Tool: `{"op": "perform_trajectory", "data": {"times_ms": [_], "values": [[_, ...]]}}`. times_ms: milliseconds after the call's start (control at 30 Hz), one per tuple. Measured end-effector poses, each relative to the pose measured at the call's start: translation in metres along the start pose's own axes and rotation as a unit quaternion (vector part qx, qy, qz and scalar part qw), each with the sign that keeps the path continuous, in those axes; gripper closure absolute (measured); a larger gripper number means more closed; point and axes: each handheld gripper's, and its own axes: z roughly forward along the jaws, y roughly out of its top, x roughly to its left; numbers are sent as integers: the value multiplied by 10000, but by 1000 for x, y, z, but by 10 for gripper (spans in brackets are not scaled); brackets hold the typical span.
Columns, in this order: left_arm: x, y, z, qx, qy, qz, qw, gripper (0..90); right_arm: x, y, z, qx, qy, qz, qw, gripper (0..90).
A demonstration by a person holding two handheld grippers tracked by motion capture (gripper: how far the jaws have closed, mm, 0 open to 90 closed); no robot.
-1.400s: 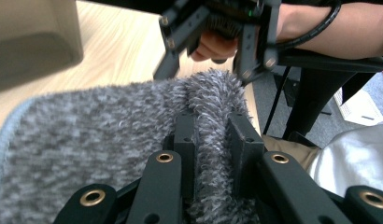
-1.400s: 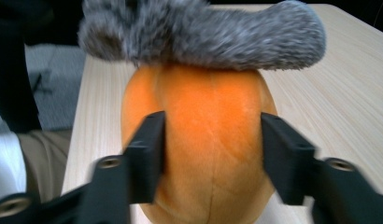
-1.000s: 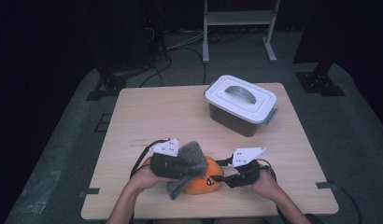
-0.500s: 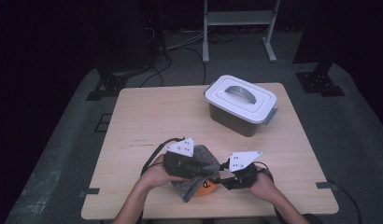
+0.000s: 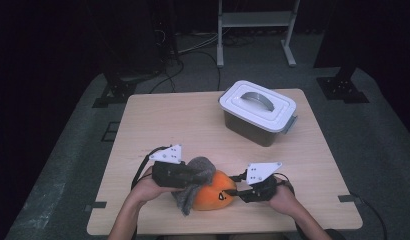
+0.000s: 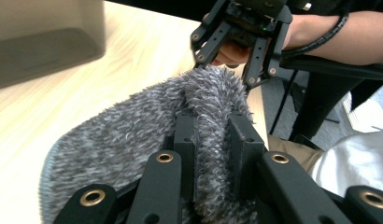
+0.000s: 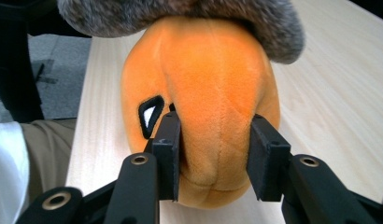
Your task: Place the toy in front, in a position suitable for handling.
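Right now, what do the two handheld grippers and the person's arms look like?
Both the left gripper and the right gripper are black linkage frames with brass-coloured pivot bushings and blocky black rectangular pads. Each carries a grey three-cornered plate with small dark dots on top and trails a black cable. The forearms are bare, no sleeves in view.

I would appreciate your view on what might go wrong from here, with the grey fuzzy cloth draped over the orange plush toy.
The left gripper pinches only a thin fold of the grey fuzzy cloth, so the fabric may slip free if tugged.

The right gripper, whose jaws have just been closing, squeezes one end of the orange plush toy; being soft, it could squirm out or twist near the wooden table's front edge.
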Motion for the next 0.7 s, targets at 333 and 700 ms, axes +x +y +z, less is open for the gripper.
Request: {"op": "perform_trajectory", "data": {"times_ms": [333, 700], "values": [[0, -8, 21, 155, -244, -120, 9995, 758, -9, -8, -15, -119, 17, 452, 9989, 323], [0, -2, 17, -108, -112, -100, 9998, 757, -8, -4, -3, -194, -51, 609, 9979, 379]]}}
